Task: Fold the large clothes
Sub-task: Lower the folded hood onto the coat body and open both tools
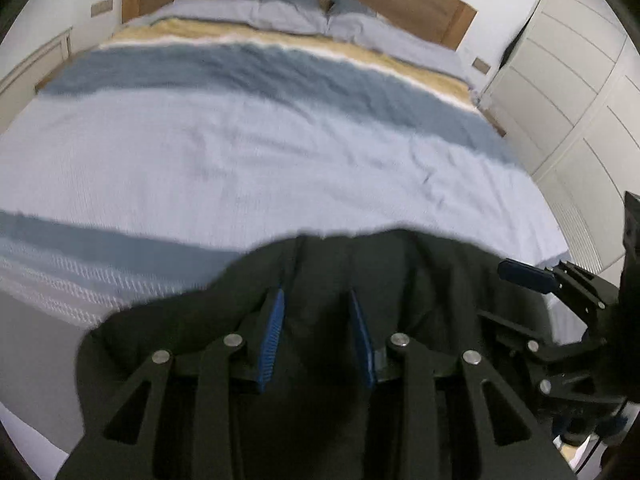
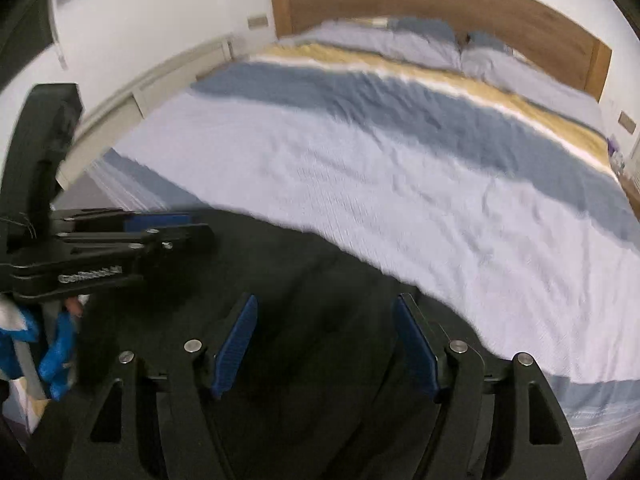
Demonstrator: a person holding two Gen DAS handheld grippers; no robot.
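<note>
Below, dark garment (image 1: 320,280) bunches between both spread tools: left tool (image 1: 318,300), right tool (image 2: 326,312).

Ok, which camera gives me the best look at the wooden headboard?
The right wrist view. There the wooden headboard runs nearly whole across the top, behind the pillows. The left wrist view shows the headboard too, but its top edge is cropped by the frame.
</note>
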